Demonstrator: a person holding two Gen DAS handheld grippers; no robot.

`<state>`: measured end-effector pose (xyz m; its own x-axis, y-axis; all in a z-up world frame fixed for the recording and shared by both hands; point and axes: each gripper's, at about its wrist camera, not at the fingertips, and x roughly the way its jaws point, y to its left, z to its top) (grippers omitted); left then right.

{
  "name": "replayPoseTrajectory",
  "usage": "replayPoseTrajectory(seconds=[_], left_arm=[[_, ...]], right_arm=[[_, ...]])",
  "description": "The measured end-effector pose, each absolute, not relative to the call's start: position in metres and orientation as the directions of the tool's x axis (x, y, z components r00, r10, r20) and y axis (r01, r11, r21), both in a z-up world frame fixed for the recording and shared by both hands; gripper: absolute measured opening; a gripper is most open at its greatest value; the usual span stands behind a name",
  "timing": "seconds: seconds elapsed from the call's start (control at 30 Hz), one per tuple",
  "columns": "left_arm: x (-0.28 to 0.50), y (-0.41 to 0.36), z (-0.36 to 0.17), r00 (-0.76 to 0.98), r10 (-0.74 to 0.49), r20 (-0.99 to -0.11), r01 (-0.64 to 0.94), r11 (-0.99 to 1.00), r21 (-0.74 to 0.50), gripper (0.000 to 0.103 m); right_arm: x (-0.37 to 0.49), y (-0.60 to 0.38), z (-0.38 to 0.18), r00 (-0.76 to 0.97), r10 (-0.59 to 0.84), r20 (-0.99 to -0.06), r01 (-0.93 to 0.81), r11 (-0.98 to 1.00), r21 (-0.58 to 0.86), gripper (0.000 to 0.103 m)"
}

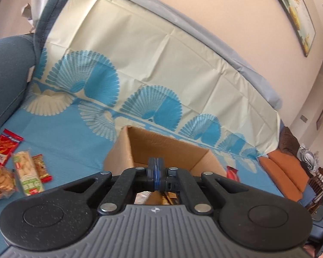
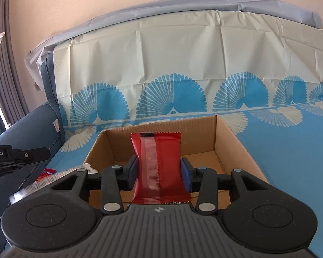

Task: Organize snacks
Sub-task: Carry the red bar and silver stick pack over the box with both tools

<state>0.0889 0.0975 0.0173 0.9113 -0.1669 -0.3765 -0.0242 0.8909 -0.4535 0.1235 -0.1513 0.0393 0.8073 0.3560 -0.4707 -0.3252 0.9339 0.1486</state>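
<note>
An open cardboard box (image 2: 230, 133) sits on a blue patterned sofa cover. My right gripper (image 2: 159, 172) is shut on a red snack packet (image 2: 158, 163) and holds it upright over the near part of the box. My left gripper (image 1: 156, 172) is shut and empty, its fingertips together above the same box (image 1: 140, 148). Several loose snack packets (image 1: 25, 172) lie on the cover to the left of the box in the left wrist view. A red packet (image 1: 232, 173) shows just right of the box there.
The sofa backrest (image 2: 172, 53) with a cream and blue cover rises behind the box. A dark blue armrest (image 1: 6, 75) stands at the left. The other gripper's black body (image 2: 15, 157) shows at the left edge of the right wrist view, near a small red packet (image 2: 46, 172).
</note>
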Motion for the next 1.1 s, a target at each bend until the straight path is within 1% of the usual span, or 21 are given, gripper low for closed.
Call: replayPoseTrajectory(seconds=[0.17,0.23,0.3,0.37,0.43,0.47,0.5,0.57,0.6,0.63,0.7,0.8,1.0,1.1], left_arm=[[0.093,0.088,0.013,0.898,-0.220,-0.381,0.020,0.885,-0.465,0.000],[0.092,0.094,0.013,0.903,-0.207,-0.377,0.007,0.883,-0.468,0.000],[0.093,0.113,0.010,0.903,-0.149,-0.402,-0.071,0.872,-0.484,0.000],[0.098,0.140,-0.002,0.873,-0.112,-0.475,-0.178,0.833,-0.523,0.000],[0.105,0.159,-0.018,0.822,-0.120,-0.557,-0.261,0.789,-0.556,0.002],[0.108,0.165,-0.027,0.782,-0.121,-0.611,-0.304,0.782,-0.544,0.004],[0.112,0.168,-0.037,0.732,-0.120,-0.671,-0.341,0.788,-0.513,0.008],[0.121,0.165,-0.055,0.618,-0.137,-0.774,-0.358,0.827,-0.433,0.025],[0.125,0.159,-0.064,0.550,-0.148,-0.822,-0.343,0.858,-0.384,0.046],[0.127,0.152,-0.074,0.484,-0.144,-0.863,-0.318,0.890,-0.326,0.056],[0.127,0.142,-0.084,0.413,-0.122,-0.903,-0.259,0.934,-0.244,0.056],[0.122,0.140,-0.089,0.381,-0.147,-0.913,-0.174,0.958,-0.227,0.065],[0.109,0.125,-0.104,0.314,-0.128,-0.941,-0.042,0.988,-0.149,0.065],[0.102,0.107,-0.111,0.309,-0.051,-0.950,0.061,0.998,-0.034,0.064]], right_arm=[[0.124,-0.151,0.037,0.808,0.347,-0.476,-0.319,0.937,0.141,0.043],[0.124,-0.150,0.035,0.807,0.343,-0.481,-0.316,0.938,0.139,0.043],[0.125,-0.151,0.035,0.807,0.341,-0.482,-0.314,0.939,0.138,0.043],[0.125,-0.152,0.034,0.807,0.338,-0.483,-0.311,0.940,0.139,0.043],[0.126,-0.152,0.034,0.806,0.339,-0.485,-0.308,0.940,0.146,0.043],[0.126,-0.152,0.034,0.804,0.341,-0.487,-0.307,0.940,0.151,0.043],[0.126,-0.152,0.034,0.802,0.344,-0.489,-0.307,0.939,0.157,0.043],[0.127,-0.150,0.034,0.799,0.351,-0.488,-0.311,0.936,0.165,0.043],[0.127,-0.150,0.034,0.799,0.353,-0.487,-0.313,0.935,0.164,0.043],[0.126,-0.149,0.034,0.799,0.355,-0.486,-0.317,0.935,0.162,0.043],[0.125,-0.148,0.034,0.798,0.361,-0.483,-0.324,0.932,0.160,0.043],[0.125,-0.151,0.035,0.801,0.358,-0.481,-0.321,0.933,0.160,0.044],[0.126,-0.156,0.035,0.799,0.358,-0.484,-0.305,0.934,0.187,0.044],[0.124,-0.152,0.035,0.799,0.361,-0.480,-0.312,0.933,0.181,0.044]])
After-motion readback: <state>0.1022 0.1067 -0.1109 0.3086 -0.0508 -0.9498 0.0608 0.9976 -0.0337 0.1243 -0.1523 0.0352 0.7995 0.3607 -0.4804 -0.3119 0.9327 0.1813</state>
